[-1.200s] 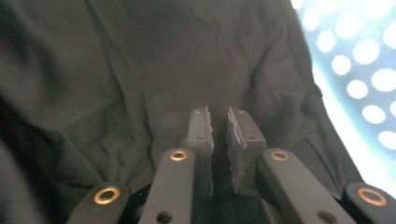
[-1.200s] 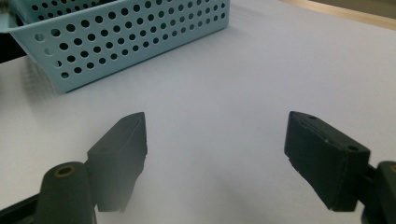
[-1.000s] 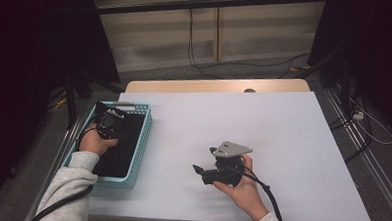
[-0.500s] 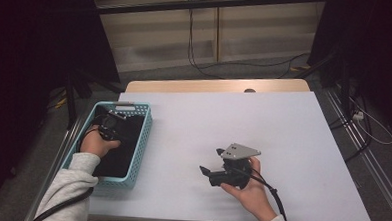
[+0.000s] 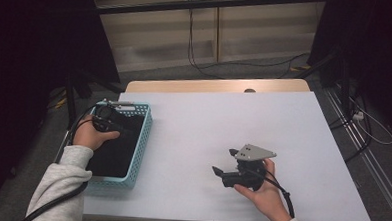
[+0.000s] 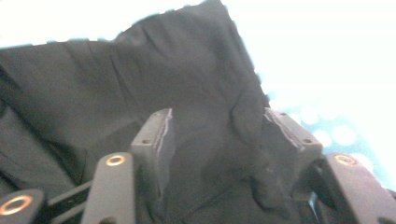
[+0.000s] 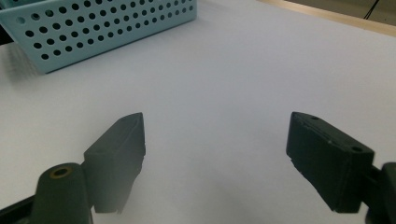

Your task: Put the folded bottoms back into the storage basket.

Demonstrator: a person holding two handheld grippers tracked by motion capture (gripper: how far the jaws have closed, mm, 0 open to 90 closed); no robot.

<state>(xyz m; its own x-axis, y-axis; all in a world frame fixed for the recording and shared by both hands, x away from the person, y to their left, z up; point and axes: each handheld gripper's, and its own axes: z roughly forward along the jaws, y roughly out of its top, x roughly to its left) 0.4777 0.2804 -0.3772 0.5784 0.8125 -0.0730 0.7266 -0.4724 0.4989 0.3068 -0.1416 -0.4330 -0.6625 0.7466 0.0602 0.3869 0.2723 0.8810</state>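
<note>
A black cloth (image 5: 113, 154) lies in the light blue perforated basket (image 5: 142, 133) at the table's left edge. My left gripper (image 5: 108, 122) hangs over the far end of that basket, just above the cloth. Its jaws have just been opening. In the left gripper view the cloth (image 6: 140, 70) lies rumpled behind the parted left gripper (image 6: 217, 123), with a fold beside the right jaw and nothing pinched. My right gripper (image 5: 224, 161) rests low over the white table (image 5: 223, 116) at the front right, open and pointing towards the basket (image 7: 93, 23). Bare tabletop shows between the jaws of the right gripper (image 7: 215, 135).
A wooden strip (image 5: 210, 86) borders the table's far edge. Cables (image 5: 196, 50) trail on the floor beyond it. Dark stands and more cables sit to the right of the table (image 5: 354, 117).
My right hand has slid to the right along the table's front. The left hand has lifted a little over the basket.
</note>
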